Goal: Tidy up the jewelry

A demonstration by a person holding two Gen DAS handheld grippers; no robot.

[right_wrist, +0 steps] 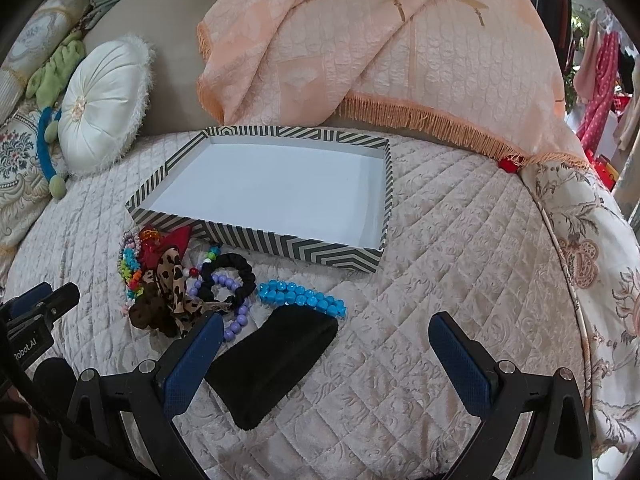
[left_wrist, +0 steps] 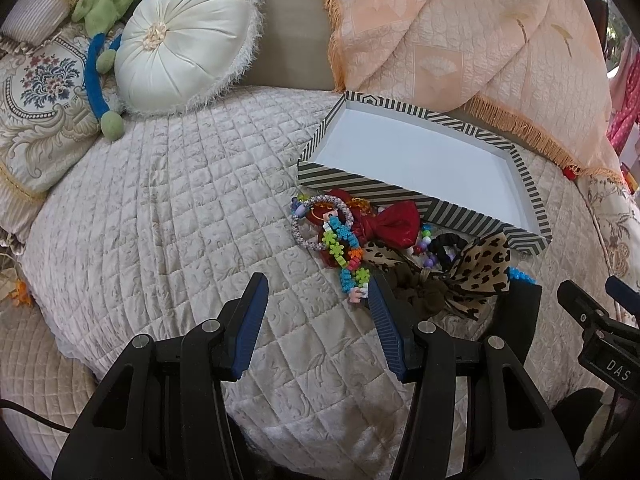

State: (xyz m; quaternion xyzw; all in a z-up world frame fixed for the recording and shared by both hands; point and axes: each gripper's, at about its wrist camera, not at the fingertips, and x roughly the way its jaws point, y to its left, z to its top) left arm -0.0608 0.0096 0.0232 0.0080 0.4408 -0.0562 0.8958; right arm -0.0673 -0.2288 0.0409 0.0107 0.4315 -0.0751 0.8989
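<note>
Quilted bedspread (right_wrist: 440, 280) fills both views; only the right view shows the black pouch (right_wrist: 272, 364) whole between its released claw (right_wrist: 326, 344), left claw (left_wrist: 316, 292) likewise released.

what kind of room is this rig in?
Most likely a bedroom: the work surface is a quilted bedspread with a round white cushion and a peach fringed throw at its head. Clothes hanging at the far right suggest a wardrobe rail. The striped box sits on the bed.

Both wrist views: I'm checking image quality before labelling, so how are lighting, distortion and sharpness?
Left wrist view: soft even light, no glare, fisheye bends the striped box, dark vignette in the corners. Right wrist view: same diffuse light, the blue bead bracelet is sharp, the quilt bulges, the edges are compressed.
</note>
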